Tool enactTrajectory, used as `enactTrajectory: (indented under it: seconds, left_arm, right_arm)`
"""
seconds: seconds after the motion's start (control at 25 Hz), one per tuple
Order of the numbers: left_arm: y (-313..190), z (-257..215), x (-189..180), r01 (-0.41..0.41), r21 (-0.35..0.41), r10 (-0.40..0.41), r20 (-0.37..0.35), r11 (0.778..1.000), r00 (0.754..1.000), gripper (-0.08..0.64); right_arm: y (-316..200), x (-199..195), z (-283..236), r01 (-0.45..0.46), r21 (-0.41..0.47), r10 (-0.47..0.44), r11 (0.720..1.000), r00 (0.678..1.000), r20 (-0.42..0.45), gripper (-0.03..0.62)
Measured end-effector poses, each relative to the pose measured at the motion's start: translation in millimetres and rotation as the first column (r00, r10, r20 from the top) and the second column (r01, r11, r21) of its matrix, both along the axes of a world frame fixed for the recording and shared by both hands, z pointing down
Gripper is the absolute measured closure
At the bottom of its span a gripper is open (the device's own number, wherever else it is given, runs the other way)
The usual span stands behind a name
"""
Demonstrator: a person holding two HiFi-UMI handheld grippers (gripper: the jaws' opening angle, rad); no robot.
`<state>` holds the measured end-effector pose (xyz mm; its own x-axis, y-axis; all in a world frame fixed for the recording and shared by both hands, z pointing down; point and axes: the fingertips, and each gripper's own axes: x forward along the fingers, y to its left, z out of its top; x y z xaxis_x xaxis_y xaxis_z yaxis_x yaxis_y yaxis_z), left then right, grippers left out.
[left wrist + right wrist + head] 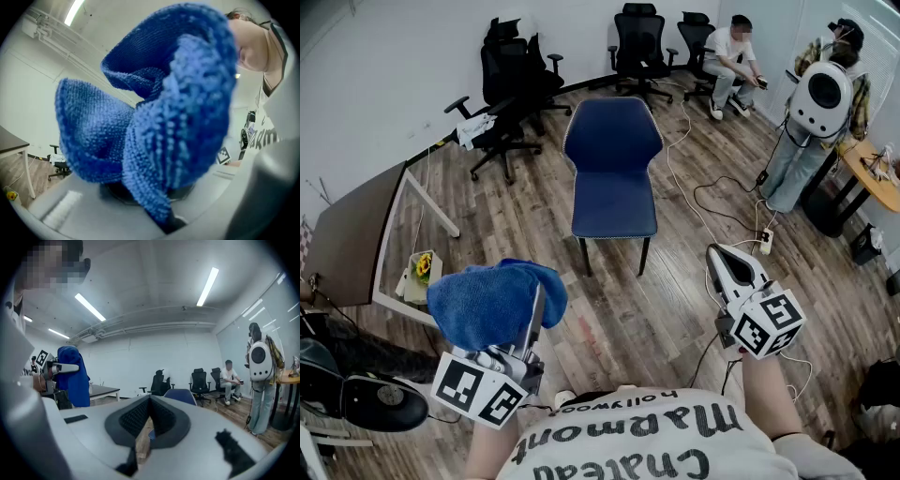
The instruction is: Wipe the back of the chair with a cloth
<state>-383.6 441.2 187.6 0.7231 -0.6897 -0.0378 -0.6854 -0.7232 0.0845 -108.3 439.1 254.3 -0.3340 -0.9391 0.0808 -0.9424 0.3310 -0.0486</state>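
The blue chair (610, 169) stands on the wood floor ahead of me, its seat facing me and its back on the far side. In the right gripper view only the chair's top (180, 396) shows, above the jaws. A fluffy blue cloth (492, 302) is bunched in my left gripper (534, 314), which is shut on it and held low at the left, well short of the chair. The cloth (159, 117) fills the left gripper view and hides the jaw tips. My right gripper (722, 258) is shut and holds nothing, to the right of the chair's front.
Black office chairs (511, 89) line the back wall. A brown table (356, 230) stands at the left. Cables and a power strip (764, 242) lie on the floor right of the chair. One person sits (731, 56) and another stands (816, 112) at the right by an orange table (881, 183).
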Motion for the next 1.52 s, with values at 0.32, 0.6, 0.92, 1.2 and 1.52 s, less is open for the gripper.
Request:
enactTrajectory:
  seconds: [0.32, 0.6, 0.92, 1.2, 1.52]
  left_arm:
    - [-13, 4, -2, 0.008, -0.042, -0.009, -0.032, 0.999, 0.999, 0.526]
    - [-24, 1, 4, 0.027, -0.103, -0.038, -0.11, 0.994, 0.993, 0.528]
    - [-55, 18, -8, 0.071, -0.227, -0.115, -0.186, 0.971, 0.976, 0.528]
    - [-143, 37, 16, 0.066, -0.249, -0.111, -0.172, 0.966, 0.979, 0.526]
    - [-290, 25, 86, -0.115, -0.177, 0.076, -0.211, 0.977, 0.975, 0.529]
  right_arm:
    - [-14, -4, -6, 0.021, 0.035, -0.021, 0.999, 1.0, 0.009, 0.578]
    - [-14, 9, -10, 0.034, 0.052, -0.035, 0.998, 0.999, 0.031, 0.577]
    - [-31, 8, -16, 0.072, 0.075, -0.093, 0.995, 0.941, 0.326, 0.577]
    - [-100, 20, 3, 0.047, 0.009, -0.048, 0.999, 0.96, 0.276, 0.577]
    - [-223, 68, 0, -0.032, -0.029, 0.038, 0.999, 0.974, 0.224, 0.577]
